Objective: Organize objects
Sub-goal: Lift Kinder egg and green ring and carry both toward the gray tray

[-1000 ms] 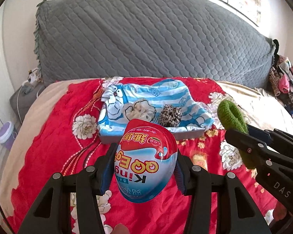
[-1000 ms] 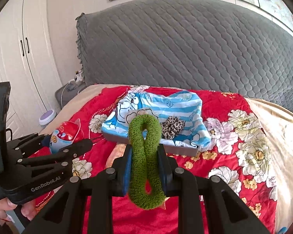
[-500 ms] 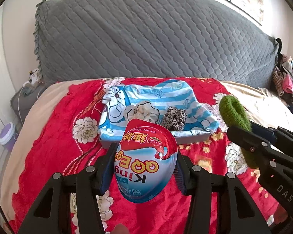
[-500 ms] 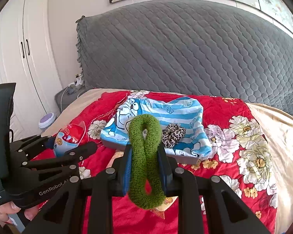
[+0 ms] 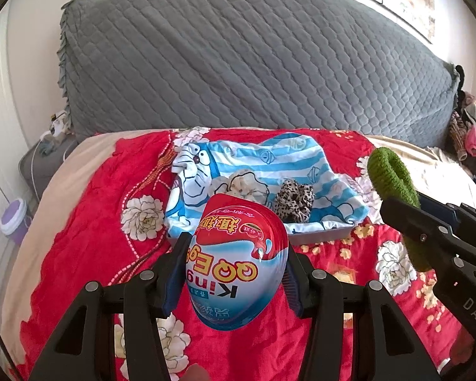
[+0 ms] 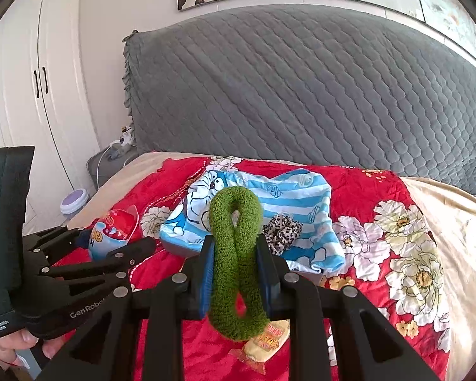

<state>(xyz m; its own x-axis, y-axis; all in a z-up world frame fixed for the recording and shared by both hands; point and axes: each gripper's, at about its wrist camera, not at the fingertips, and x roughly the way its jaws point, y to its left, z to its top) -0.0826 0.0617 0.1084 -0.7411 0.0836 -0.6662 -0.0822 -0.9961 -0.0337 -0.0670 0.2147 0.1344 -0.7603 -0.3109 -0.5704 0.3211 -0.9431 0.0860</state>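
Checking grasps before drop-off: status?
Left gripper shut on egg toy. Right gripper shut on green scrunchie. Tray ahead, holds leopard scrunchie. Path unobstructed.

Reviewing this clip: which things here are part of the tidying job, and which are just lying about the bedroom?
Job:
- egg-shaped snack pack in left tool
- green scrunchie in right tool
- cartoon-lined tray holding leopard scrunchie
- yellow snack packet

Lying about:
- grey headboard
- purple-lidded tub
- clothes pile
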